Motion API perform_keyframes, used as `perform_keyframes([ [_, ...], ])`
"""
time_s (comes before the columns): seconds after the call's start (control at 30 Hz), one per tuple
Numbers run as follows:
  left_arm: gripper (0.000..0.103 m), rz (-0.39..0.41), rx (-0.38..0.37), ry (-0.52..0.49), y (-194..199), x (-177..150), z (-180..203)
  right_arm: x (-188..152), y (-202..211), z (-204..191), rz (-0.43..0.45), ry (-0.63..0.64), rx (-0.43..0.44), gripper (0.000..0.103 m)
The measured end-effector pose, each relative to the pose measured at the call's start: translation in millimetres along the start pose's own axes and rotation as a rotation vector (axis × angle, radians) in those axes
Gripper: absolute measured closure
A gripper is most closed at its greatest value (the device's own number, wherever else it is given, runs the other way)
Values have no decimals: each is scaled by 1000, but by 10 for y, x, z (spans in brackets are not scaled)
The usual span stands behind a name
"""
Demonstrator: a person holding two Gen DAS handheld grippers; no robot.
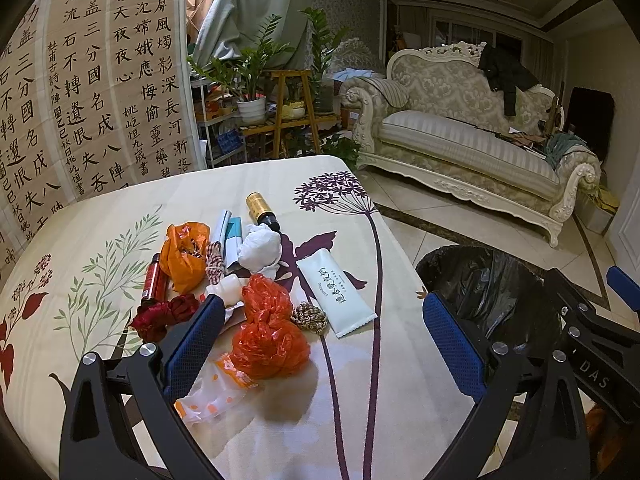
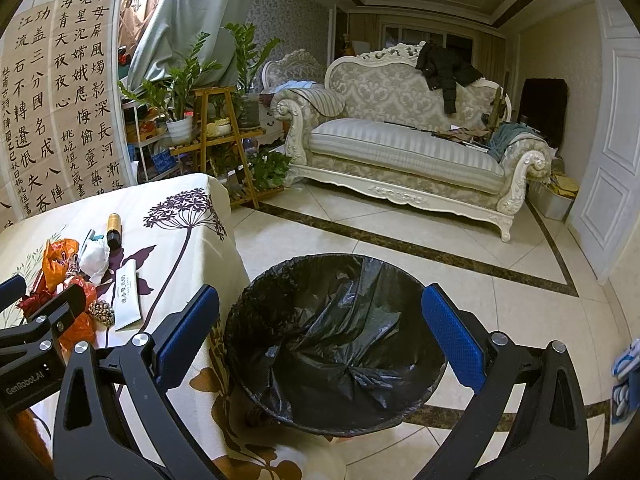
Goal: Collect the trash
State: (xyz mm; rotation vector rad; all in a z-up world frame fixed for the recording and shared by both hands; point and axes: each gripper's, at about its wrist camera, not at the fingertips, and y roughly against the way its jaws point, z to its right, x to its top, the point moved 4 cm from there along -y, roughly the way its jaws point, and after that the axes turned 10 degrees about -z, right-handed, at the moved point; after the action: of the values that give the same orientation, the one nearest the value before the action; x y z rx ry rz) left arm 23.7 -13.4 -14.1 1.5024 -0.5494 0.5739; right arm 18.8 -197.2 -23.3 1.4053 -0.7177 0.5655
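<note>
The surface [image 1: 280, 420] is seen under the left tongs [image 1: 320, 344], spread apart and empty. The bin [image 2: 336, 344] is framed below the right tongs [image 2: 320, 332], also apart. Trash is heaped ahead of the left tongs: red bag [image 1: 268, 336], orange bag [image 1: 184, 256], packet [image 1: 336, 296].

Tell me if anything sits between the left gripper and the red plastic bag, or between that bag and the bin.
Nothing visible does. The left gripper is open, with the red plastic bag lying just inside its left finger. The black-lined bin stands open on the floor beside the table edge, nothing covering it.
</note>
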Motion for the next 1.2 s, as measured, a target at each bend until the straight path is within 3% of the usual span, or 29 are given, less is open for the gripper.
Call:
perform_keyframes([
  [1.2,7,-11,-12,-6,-17,-52,-29,-8,-16,-44,-4,8,-4,4],
])
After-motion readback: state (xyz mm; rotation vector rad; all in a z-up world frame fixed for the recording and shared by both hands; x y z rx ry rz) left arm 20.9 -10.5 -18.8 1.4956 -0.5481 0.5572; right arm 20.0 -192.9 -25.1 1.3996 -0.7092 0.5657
